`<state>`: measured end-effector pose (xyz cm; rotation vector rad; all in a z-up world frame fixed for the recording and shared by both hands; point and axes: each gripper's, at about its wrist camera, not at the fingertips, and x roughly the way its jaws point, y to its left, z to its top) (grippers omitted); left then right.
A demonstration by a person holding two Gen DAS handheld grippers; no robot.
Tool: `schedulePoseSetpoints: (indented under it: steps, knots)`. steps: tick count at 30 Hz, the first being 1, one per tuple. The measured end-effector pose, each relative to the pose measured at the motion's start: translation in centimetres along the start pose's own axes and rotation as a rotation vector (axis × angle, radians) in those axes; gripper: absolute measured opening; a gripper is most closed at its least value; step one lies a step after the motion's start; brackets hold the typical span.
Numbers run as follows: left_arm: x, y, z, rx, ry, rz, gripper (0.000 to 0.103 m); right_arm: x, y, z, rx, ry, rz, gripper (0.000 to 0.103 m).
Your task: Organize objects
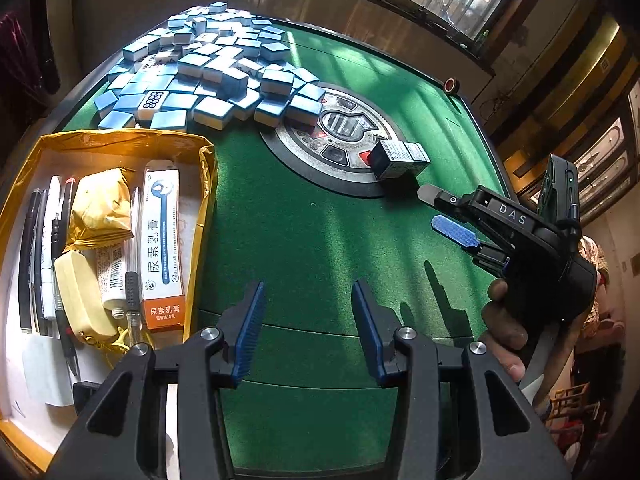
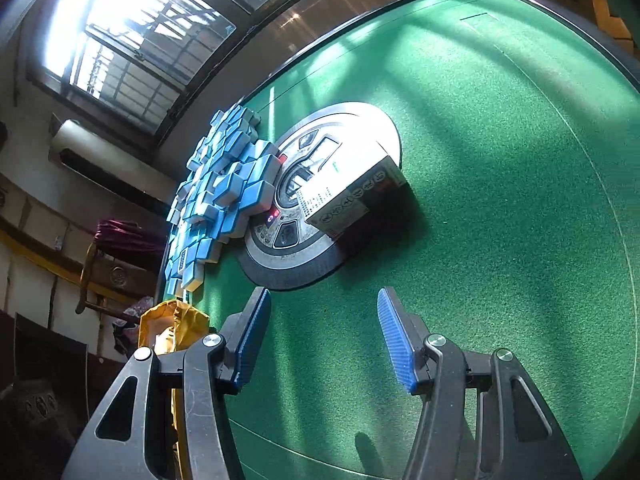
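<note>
Both sets of jaws stand apart w/ nothing between them. Left gripper (image 1: 308,332) hangs over bare green felt desk (image 1: 320,240), w/ the shallow yellow-lined cardboard tray (image 1: 206,152) just to the left of its jaws. Tray already holds the sorted bits: pens, a white-and-orange ointment carton (image 1: 162,240), a yellow foil packet (image 1: 102,212), so it reads as the collecting spot.

Right gripper (image 2: 324,336) points at the small black-and-white printed cardboard box (image 2: 356,192) ahead of its jaws, near but not touching. Box sits on the edge of the round grey control panel (image 1: 320,120) in the desk's middle, prob. the last loose item to go in the tray. Jaws look spread wide enough to straddle it.

Heap of blue-backed mahjong tiles (image 1: 200,64) lies ahead and to the left of both jaws, well clear of the box.
</note>
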<state>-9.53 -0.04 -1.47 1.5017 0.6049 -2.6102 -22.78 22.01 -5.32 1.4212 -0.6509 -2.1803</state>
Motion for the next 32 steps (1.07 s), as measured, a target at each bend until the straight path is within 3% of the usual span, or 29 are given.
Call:
schedulePoseSetpoints:
  steps: [6, 9, 13, 16, 19, 23, 29, 32]
  knots:
    - [0.3, 1.3, -1.0, -0.030, 0.018, -0.030, 0.042, 1.0, 0.5, 0.7, 0.039, 0.021, -0.057, 0.050]
    - [-0.8, 1.9, -1.2, -0.019, -0.019, -0.020, 0.042, 1.2, 2.5, -0.5, -0.014, 0.027, -0.031, 0.050]
    - [-2.8, 3.2, -1.9, -0.006, -0.098, 0.081, 0.042, 1.2, 7.1, -4.6, -0.166, 0.049, 0.005, 0.050]
    - [-3.9, 4.7, -2.8, 0.009, -0.120, 0.202, 0.048, 0.8, 11.0, -8.6, -0.305, 0.073, 0.051, 0.050]
    - [-4.7, 7.3, -3.8, -0.025, -0.127, 0.275, 0.048, 0.8, 14.2, -12.4, -0.424, 0.093, 0.065, 0.050]
    - [-6.0, 10.6, -5.1, -0.088, -0.126, 0.390, 0.048, 1.3, 17.7, -17.0, -0.597, 0.106, 0.023, 0.050]
    - [-8.0, 13.7, -6.6, -0.158, -0.181, 0.453, 0.048, 2.7, 20.4, -20.6, -0.687, 0.136, -0.002, 0.050]
    - [-8.0, 14.7, -7.2, -0.174, -0.165, 0.445, 0.048, 3.1, 20.7, -21.2, -0.684, 0.147, -0.005, 0.050]
